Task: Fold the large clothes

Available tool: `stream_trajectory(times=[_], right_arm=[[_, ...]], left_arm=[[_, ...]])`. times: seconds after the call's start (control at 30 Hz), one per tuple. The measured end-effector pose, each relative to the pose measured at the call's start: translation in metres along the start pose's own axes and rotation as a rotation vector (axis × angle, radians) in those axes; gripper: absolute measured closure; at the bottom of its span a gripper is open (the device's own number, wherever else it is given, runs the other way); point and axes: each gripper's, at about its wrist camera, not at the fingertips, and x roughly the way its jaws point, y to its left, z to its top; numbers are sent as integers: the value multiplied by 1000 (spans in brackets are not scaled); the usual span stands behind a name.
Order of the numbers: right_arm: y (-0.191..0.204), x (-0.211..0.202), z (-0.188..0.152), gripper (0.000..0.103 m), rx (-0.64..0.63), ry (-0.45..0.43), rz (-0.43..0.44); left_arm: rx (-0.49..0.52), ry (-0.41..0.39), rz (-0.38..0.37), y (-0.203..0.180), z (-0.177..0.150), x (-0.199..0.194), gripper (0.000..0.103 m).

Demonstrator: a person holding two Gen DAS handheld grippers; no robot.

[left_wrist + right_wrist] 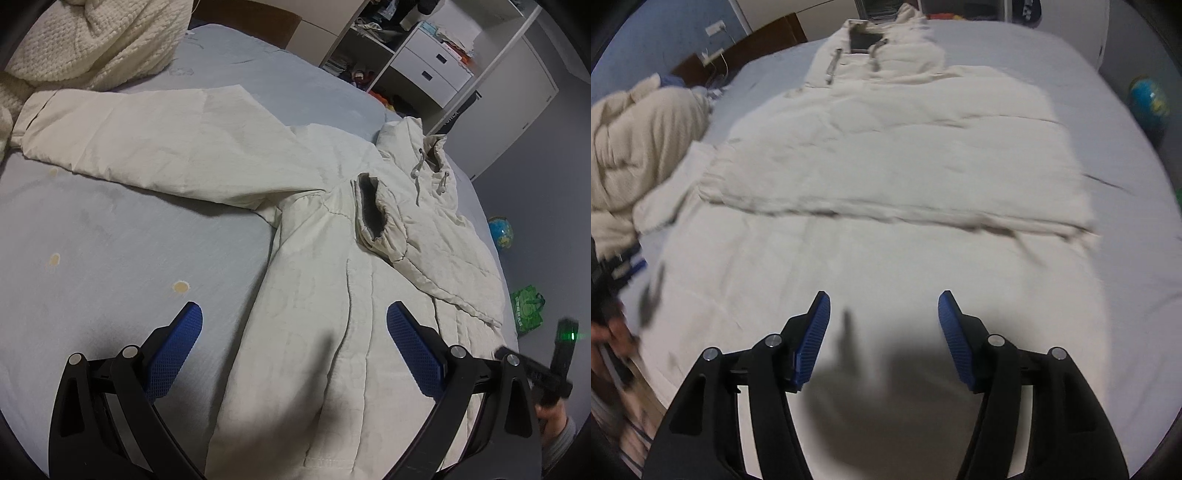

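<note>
A large cream padded jacket (314, 295) lies flat on the bed. One sleeve (147, 144) stretches out to the left. The other sleeve (424, 236) is folded across the chest, its dark cuff opening (371, 206) facing up. The collar with drawcords (424, 155) points to the far edge. My left gripper (293, 325) is open and empty, just above the jacket's lower body. In the right wrist view the jacket (886, 221) fills the bed, the folded sleeve (897, 162) across it. My right gripper (884, 314) is open and empty above the hem area.
A cream knitted blanket (92, 40) is heaped at the head of the bed; it also shows in the right wrist view (635, 147). The blue sheet (92, 240) has small stains. White drawers (428, 66), a globe (500, 232) and a green bag (526, 308) stand beyond the bed.
</note>
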Motion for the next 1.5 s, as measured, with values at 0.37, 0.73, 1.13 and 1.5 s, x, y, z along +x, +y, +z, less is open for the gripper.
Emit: stream_trajectory(times=[0.37,0.73,1.13,1.5], right_arm=[[-47,-9,-33,28,142,12,-34],[-53,-10,-39,28,183,2,-19],[-58,-11,-37,28,219,-22,2],[-56,-8,-38,28,195,-24,5]], left_arm=[[37,22,96,-7,-4,5,7],[-112,-28,37,22,8,-9,7],[-279,18,176,129,61,-13,7],[-470,-43,136,220,86,-8,9]])
